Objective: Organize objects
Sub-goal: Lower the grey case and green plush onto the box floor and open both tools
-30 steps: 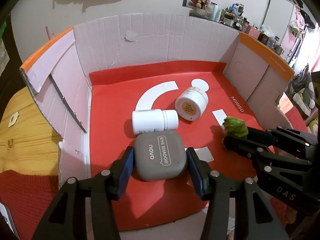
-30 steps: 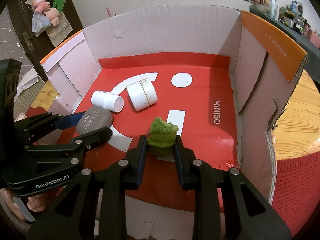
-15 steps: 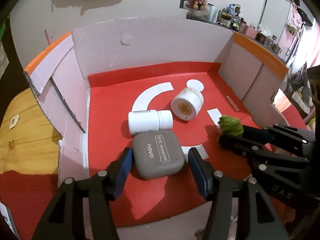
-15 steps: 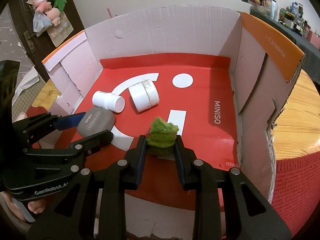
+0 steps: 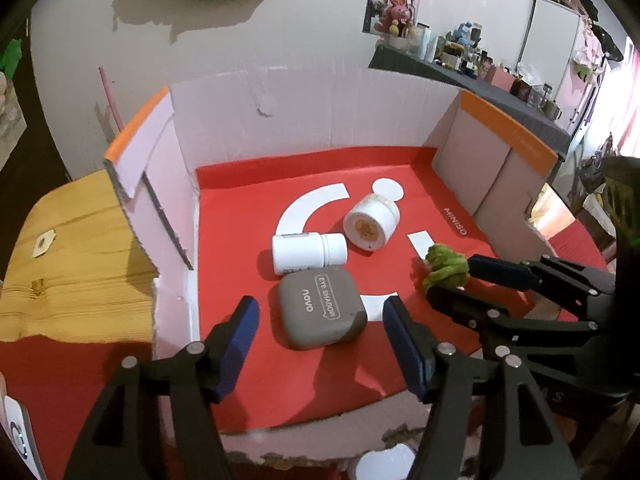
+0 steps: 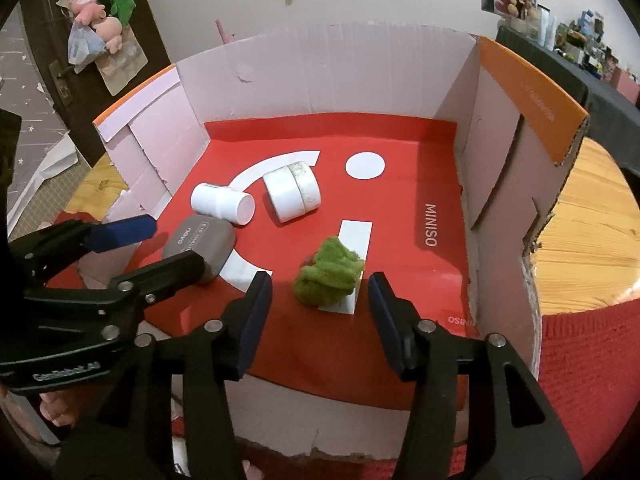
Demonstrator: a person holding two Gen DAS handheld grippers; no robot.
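- My left gripper [image 5: 320,328]: fingers spread wide, hovering over the near edge of the cardboard box [image 5: 320,112], holding nothing.
- Grey eye-shadow case [image 5: 322,312]: flat on the red box floor, just ahead of those fingers (lid lettering faces up), touching the white bottle [image 5: 308,249] lying on its side behind it.
- White jar [image 5: 370,226]: on its side, near the bottle.
- My right gripper [image 6: 320,300]: fingers parted, empty.
- Green scrunchie [image 6: 330,272]: resting on the floor, free, just ahead of the gap.
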